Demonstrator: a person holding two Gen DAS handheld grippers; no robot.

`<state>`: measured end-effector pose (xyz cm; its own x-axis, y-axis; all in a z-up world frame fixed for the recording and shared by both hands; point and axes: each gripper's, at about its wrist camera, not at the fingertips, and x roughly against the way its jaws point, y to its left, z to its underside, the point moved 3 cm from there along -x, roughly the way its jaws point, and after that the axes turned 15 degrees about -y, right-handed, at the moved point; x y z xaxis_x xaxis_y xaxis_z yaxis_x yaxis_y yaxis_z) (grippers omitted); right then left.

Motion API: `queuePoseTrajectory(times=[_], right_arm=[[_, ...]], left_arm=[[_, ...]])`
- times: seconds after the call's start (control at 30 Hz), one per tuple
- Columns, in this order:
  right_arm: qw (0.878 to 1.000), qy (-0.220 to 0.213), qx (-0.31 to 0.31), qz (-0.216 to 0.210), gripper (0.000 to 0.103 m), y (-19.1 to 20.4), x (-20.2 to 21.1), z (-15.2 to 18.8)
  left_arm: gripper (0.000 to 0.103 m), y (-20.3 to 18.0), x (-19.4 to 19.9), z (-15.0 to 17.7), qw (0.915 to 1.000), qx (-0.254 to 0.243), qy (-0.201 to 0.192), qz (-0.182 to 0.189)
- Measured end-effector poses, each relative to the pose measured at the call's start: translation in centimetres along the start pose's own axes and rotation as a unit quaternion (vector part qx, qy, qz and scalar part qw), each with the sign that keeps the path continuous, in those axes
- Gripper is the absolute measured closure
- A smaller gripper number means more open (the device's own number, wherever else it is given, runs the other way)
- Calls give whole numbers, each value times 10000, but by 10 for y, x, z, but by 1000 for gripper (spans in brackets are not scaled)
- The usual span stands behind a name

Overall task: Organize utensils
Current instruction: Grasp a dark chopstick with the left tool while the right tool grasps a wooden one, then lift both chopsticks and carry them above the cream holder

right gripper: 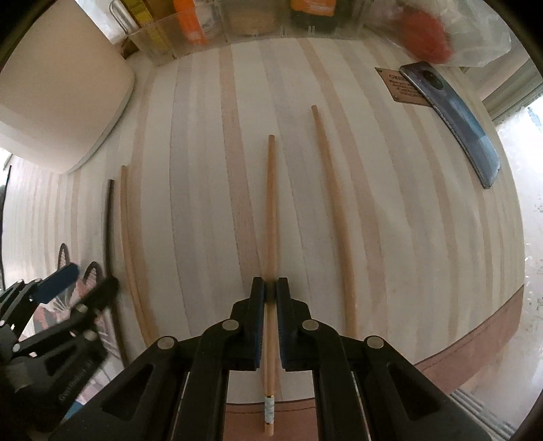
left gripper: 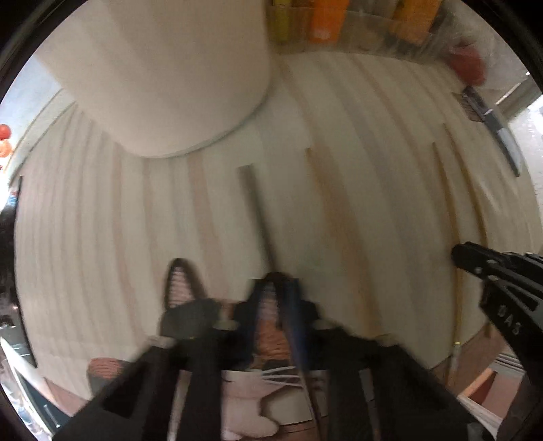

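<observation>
My right gripper [right gripper: 270, 288] points down and is shut on a light wooden chopstick [right gripper: 270, 203] lying on the striped wooden table [right gripper: 203, 169]. A second light chopstick [right gripper: 334, 217] lies to its right and a third [right gripper: 130, 244] to its left. Beside that one lies a dark chopstick [right gripper: 110, 220], also seen blurred as the dark chopstick [left gripper: 254, 210]. Its near end reaches my left gripper [left gripper: 234, 298], whose fingers [right gripper: 57, 278] still show a narrow gap, just above a cat-shaped holder [left gripper: 254, 376].
A white box [right gripper: 57, 84] stands at the back left. A clear organizer [right gripper: 190, 30] with packets lines the far edge. A phone [right gripper: 454, 125], a small plaque [right gripper: 400, 84] and a red item in a bag [right gripper: 427, 30] sit at the right. The table's edge [right gripper: 475, 339] curves near right.
</observation>
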<state>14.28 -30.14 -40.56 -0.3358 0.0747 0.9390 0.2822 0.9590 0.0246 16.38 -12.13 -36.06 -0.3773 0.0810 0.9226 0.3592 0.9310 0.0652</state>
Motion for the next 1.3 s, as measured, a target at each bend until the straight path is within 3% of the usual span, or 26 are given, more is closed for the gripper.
queuePoseTrajectory(times=[0.37, 0.73, 1.3], right_arm=[[9965, 180, 625, -524, 96, 80, -6, -7], [9939, 384, 956, -382, 96, 92, -15, -11], [9945, 218, 1009, -156, 95, 110, -7, 3]], left_arm=[[98, 98, 10, 27, 9930, 922, 114, -735], [98, 125, -7, 7, 9937, 898, 218, -637], [100, 117, -12, 0, 9940, 827, 236, -678]])
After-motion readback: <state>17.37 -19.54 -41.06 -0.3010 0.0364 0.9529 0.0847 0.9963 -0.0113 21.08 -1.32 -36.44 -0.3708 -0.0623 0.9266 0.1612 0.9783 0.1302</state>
